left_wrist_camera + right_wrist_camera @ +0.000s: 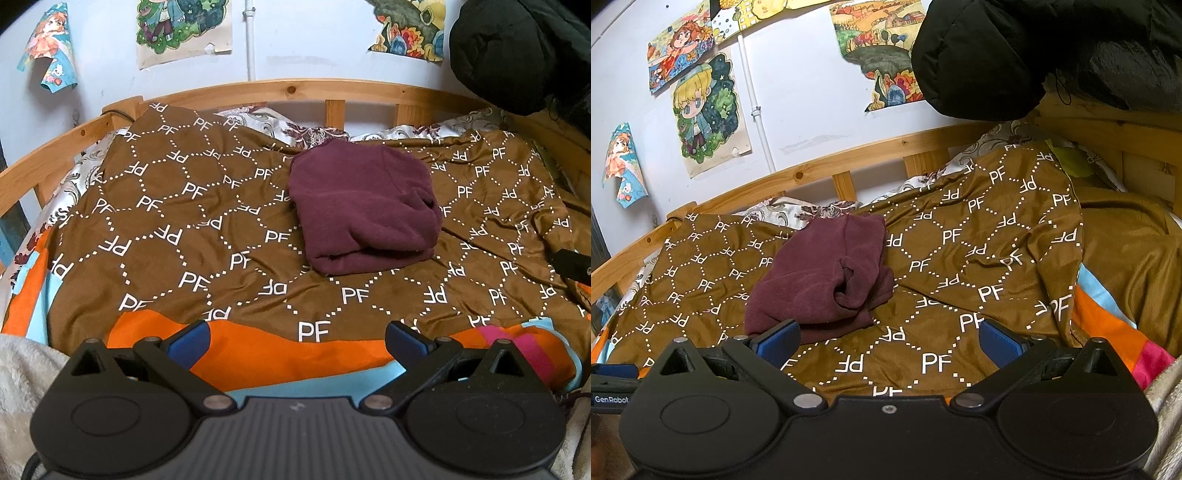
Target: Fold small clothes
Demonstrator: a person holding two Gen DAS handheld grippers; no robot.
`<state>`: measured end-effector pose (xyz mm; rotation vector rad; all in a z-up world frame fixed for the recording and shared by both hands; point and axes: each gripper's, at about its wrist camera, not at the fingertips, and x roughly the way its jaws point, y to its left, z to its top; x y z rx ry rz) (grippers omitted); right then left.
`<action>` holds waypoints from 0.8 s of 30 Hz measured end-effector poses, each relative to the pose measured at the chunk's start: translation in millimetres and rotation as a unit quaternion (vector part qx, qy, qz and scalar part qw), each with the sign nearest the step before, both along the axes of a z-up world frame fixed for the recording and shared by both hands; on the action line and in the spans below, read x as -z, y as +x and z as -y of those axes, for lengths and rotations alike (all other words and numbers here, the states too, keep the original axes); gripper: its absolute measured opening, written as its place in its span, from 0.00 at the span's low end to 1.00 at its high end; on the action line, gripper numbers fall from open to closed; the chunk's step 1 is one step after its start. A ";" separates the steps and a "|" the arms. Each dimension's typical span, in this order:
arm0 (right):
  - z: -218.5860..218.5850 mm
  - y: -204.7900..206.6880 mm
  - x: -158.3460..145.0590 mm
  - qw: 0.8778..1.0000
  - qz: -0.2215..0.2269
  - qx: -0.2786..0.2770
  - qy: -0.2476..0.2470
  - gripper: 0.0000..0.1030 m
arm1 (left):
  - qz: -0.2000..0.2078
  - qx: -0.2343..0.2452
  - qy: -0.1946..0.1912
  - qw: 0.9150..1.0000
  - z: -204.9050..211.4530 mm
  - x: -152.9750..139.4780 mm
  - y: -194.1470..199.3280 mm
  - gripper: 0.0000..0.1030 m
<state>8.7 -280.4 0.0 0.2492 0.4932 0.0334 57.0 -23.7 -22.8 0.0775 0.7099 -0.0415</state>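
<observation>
A small maroon garment [364, 208] lies folded into a thick bundle on the brown PF-patterned bedspread [207, 229], toward the back middle of the bed. It also shows in the right wrist view [820, 280]. My left gripper [297, 341] is open and empty, held back over the bed's front edge, well short of the garment. My right gripper [888, 338] is open and empty, its left fingertip [777, 339] just in front of the garment's near edge. The right gripper's tip shows at the right edge of the left wrist view [572, 264].
A wooden bed rail [295, 90] runs along the back under a wall with posters. A black jacket [1052, 55] hangs at the upper right. An orange, blue and pink cloth [280, 362] lies along the front edge, with a cream fleece [22, 373] at left.
</observation>
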 end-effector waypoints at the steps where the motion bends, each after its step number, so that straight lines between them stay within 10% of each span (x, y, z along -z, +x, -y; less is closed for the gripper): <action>1: -0.5 -0.3 0.0 1.000 0.000 0.000 0.000 1.00 | -0.002 0.000 0.001 1.000 0.4 0.5 0.9 0.99; 24: -3.0 -1.4 1.2 1.000 -0.007 0.002 0.002 1.00 | -0.010 0.001 0.006 1.000 0.5 1.2 4.9 0.99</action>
